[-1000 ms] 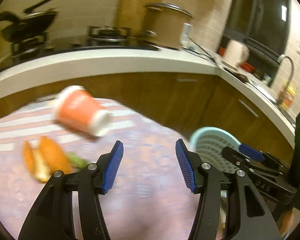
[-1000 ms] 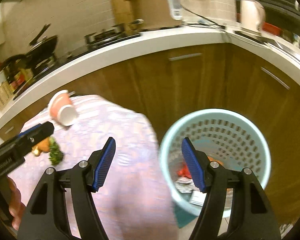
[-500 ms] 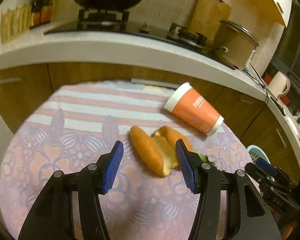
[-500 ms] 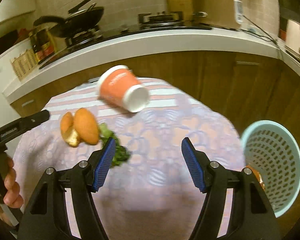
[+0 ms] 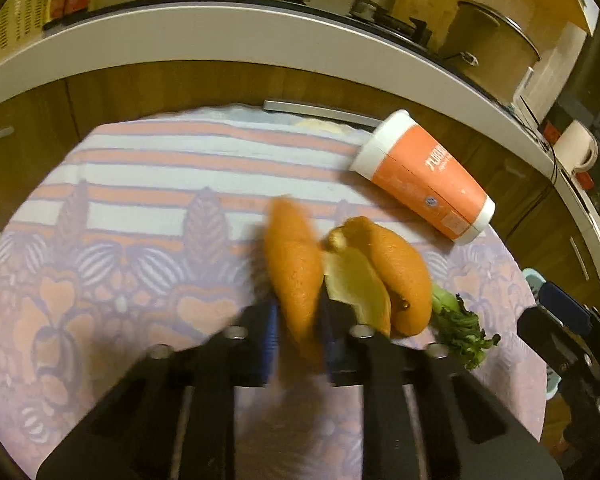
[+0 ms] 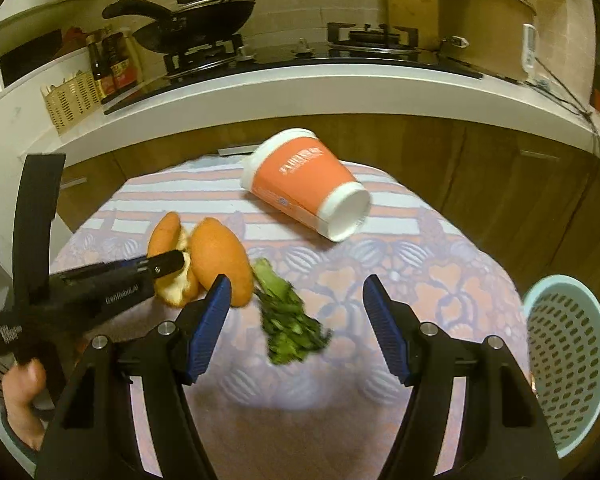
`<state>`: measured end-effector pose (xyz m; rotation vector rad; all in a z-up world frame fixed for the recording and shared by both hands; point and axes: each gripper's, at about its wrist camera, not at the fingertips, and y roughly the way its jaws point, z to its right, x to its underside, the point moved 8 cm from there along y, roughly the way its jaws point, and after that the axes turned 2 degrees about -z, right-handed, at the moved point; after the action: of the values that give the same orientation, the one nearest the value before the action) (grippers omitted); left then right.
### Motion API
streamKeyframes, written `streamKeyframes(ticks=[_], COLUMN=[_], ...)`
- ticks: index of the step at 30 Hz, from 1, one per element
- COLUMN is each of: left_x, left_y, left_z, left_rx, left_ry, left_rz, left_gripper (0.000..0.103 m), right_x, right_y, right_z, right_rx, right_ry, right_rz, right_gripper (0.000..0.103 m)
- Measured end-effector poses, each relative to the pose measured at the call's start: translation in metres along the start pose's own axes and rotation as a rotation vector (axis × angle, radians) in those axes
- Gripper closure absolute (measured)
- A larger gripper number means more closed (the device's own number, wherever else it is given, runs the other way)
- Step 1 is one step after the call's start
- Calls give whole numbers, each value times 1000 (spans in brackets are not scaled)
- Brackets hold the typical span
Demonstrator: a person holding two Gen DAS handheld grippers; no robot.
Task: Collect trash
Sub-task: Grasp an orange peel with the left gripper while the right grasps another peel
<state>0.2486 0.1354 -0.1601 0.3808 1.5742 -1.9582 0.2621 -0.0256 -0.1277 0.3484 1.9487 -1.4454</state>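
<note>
An orange peel (image 5: 396, 272) in several curled lobes lies on the patterned tablecloth (image 5: 140, 240). My left gripper (image 5: 298, 336) is closing on its left lobe, which stands pinched between the blue pads. From the right wrist view the same gripper (image 6: 176, 262) reaches in from the left onto the peel (image 6: 220, 256). My right gripper (image 6: 297, 284) hovers open above a scrap of leafy greens (image 6: 288, 316), with nothing held. An orange and white paper cup (image 6: 308, 188) lies on its side at the table's far edge.
A pale green perforated bin (image 6: 572, 352) stands on the floor right of the table. A white kitchen counter (image 6: 340, 88) with wooden cabinet fronts curves behind the table. A person's hand (image 6: 20, 392) holds the left gripper's handle at lower left.
Both views swung left from the bin onto the table. The left gripper came down over the orange peel and its jaws went from wide apart to pinching one lobe. The right jaws stayed open.
</note>
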Motion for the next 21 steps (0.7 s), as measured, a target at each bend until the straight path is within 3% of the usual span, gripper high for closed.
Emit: streamKeyframes(ticks=[9,17,21], left_x=[-1,1,2], left_y=[-27,-25,-28], left_z=[-51,-60,-56], left_rx=[-64,-59,-108], left_ry=[-32,-46,-16], left_rz=[43,90,110], left_gripper=[93,93,93], right_x=[-7,-1,-2], right_y=[47,73,71], right_z=[-41,-42,-45], right_rx=[-84,-42,-40], right_ry=[-30,-48,-66], right_rz=[-80,-79,-58], right_gripper=[38,39,54])
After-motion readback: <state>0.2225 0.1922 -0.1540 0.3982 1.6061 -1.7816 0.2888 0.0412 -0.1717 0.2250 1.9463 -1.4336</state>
